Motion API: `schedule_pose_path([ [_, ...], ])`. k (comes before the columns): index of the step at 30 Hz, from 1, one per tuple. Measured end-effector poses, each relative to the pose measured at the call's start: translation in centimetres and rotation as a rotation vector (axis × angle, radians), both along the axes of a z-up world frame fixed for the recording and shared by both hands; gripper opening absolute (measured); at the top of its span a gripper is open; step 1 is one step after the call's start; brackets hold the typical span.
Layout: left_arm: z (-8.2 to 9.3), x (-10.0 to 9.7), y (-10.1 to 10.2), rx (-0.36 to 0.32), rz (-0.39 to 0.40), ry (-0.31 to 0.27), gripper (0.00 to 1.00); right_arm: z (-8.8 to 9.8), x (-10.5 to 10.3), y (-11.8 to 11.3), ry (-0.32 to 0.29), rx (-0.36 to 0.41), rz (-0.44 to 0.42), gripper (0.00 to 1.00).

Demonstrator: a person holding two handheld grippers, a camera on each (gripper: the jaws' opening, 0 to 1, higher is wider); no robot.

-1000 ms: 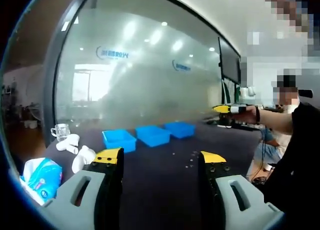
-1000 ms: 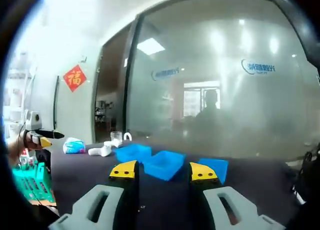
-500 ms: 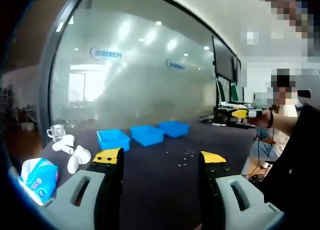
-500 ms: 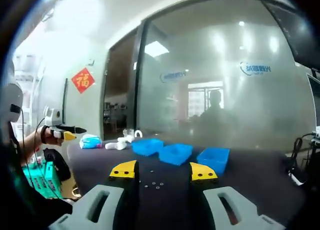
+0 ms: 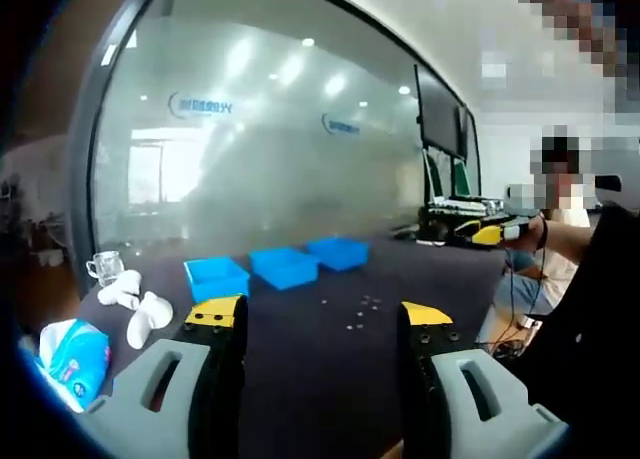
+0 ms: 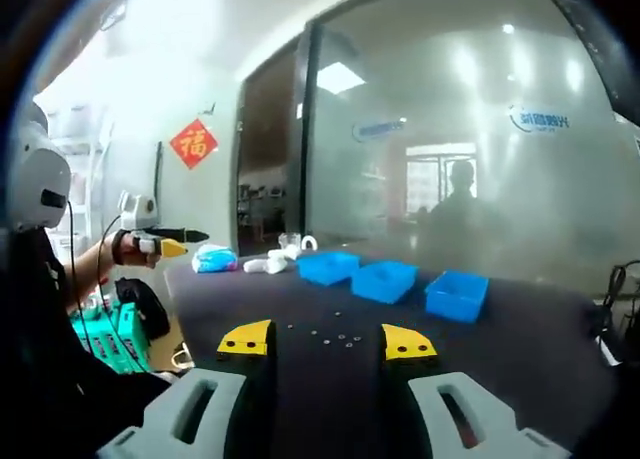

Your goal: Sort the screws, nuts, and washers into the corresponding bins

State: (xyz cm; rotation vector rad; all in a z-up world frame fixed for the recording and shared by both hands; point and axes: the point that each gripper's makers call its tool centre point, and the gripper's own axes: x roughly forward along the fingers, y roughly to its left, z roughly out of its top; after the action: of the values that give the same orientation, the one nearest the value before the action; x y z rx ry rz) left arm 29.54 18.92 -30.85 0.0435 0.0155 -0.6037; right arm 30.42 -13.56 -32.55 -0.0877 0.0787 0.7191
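Frosted glass walls off the room behind a dark table (image 5: pixel 330 369) that stretches ahead of me. My left gripper (image 5: pixel 320 317) hangs above its near edge with yellow-tipped fingers (image 5: pixel 215 312) apart and nothing between them; my right gripper (image 6: pixel 328 341) sits likewise, its fingers (image 6: pixel 408 342) spread and empty. Just past the tips lies a loose scatter of small screws, nuts and washers (image 6: pixel 335 335), too small to tell apart, also seen from the left (image 5: pixel 360 307). Farther on stand three blue bins (image 5: pixel 283 265) in a row (image 6: pixel 385 278). Beside them, toward the table's end, sit white pieces (image 5: pixel 135 307), a glass cup (image 5: pixel 104 267) and a blue-and-white packet (image 5: pixel 75 351).
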Motion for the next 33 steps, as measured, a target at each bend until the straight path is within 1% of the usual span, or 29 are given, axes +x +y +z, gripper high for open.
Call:
schedule_pose_path([
  [3, 0.1, -0.1, -0.2, 0.005, -0.005, -0.002, 0.6, -0.3, -0.5, 0.5, 0.016, -0.022, 0.044, 0.36],
  [6, 0.1, -0.1, -0.5, 0.007, -0.011, 0.001, 0.6, -0.6, -0.8, 1.0, 0.018, -0.045, 0.073, 0.36],
  [9, -0.1, 0.0, -0.8, 0.013, -0.017, 0.008, 0.6, -0.8, -0.8, 1.1, 0.011, -0.071, 0.082, 0.36],
  [13, -0.1, 0.3, -1.2, 0.02, -0.025, 0.02, 0.6, -0.6, -0.7, 1.0, 0.01, -0.073, 0.086, 0.36],
  [16, -0.4, 0.7, -1.4, 0.027, -0.034, 0.041, 0.59, -0.6, -0.5, 0.8, 0.013, -0.071, 0.088, 0.36],
  [18, -0.8, 0.9, -1.8, 0.048, -0.055, 0.06, 0.59, -0.8, -0.4, 0.7, 0.021, -0.076, 0.087, 0.36],
  [21, -1.3, 1.4, -2.6, 0.097, -0.1, 0.092, 0.59, -1.0, -0.3, 0.5, 0.026, -0.085, 0.087, 0.36],
  [24, -1.6, 2.3, -3.2, 0.153, -0.132, 0.115, 0.59, -1.1, -0.3, 0.4, 0.029, -0.089, 0.089, 0.37],
  [27, -1.6, 3.4, -4.0, 0.188, -0.158, 0.144, 0.59, -1.4, -0.2, 0.3, 0.034, -0.096, 0.09, 0.37],
  [29, -1.7, 4.0, -4.5, 0.23, -0.18, 0.157, 0.59, -1.5, -0.1, 0.3, 0.038, -0.098, 0.091, 0.37],
  [33, -1.7, 5.1, -6.1, 0.246, -0.233, 0.187, 0.59, -1.7, 0.0, 0.1, 0.042, -0.108, 0.091, 0.37],
])
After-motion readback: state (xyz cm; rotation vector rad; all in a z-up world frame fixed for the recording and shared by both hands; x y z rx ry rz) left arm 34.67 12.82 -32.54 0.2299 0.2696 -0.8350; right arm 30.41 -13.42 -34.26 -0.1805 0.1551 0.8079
